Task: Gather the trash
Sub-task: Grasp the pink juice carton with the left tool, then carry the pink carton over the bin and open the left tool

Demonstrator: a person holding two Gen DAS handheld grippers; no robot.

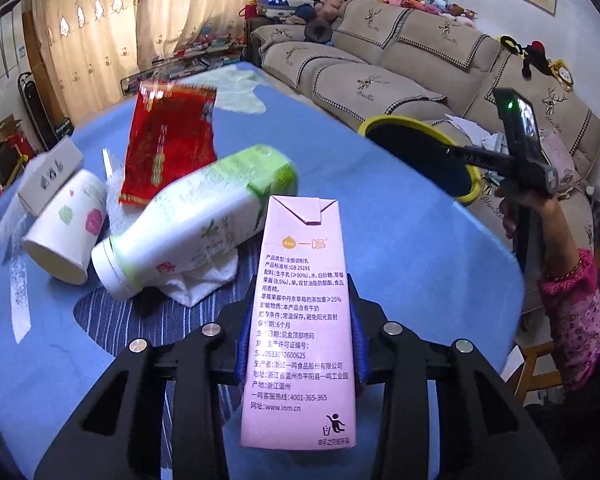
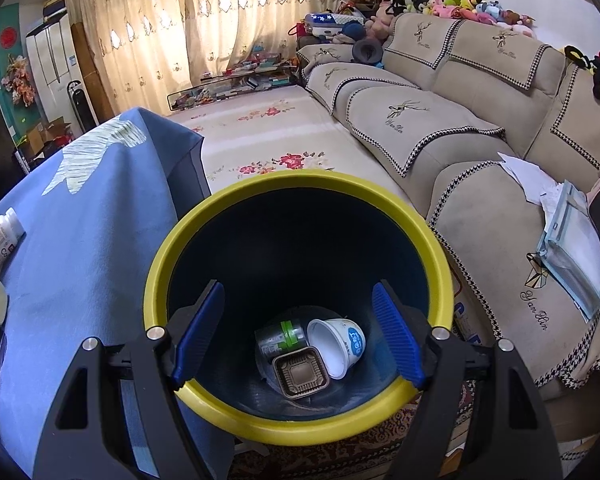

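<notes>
My left gripper point(image 1: 300, 344) is shut on a pink milk carton point(image 1: 300, 312) and holds it upright above the blue table point(image 1: 380, 184). On the table lie a white and green bottle point(image 1: 196, 216) on a crumpled tissue point(image 1: 204, 280), a paper cup point(image 1: 66, 226), a red wrapper point(image 1: 168, 144) and a white box point(image 1: 46, 178). My right gripper point(image 2: 298, 332) is open and empty over the mouth of the yellow-rimmed bin point(image 2: 156, 280), which holds a yogurt cup point(image 2: 340, 344), a brown tray point(image 2: 300, 376) and a can point(image 2: 280, 340). The bin point(image 1: 380, 122) also shows beside the table's right edge.
A beige sofa point(image 2: 440, 128) with papers and a pouch point(image 2: 572, 240) stands right of the bin. A flowered rug point(image 2: 260, 120) lies behind it. Curtains and clutter fill the far wall. The right gripper's body point(image 1: 516, 140) and the hand holding it show at right.
</notes>
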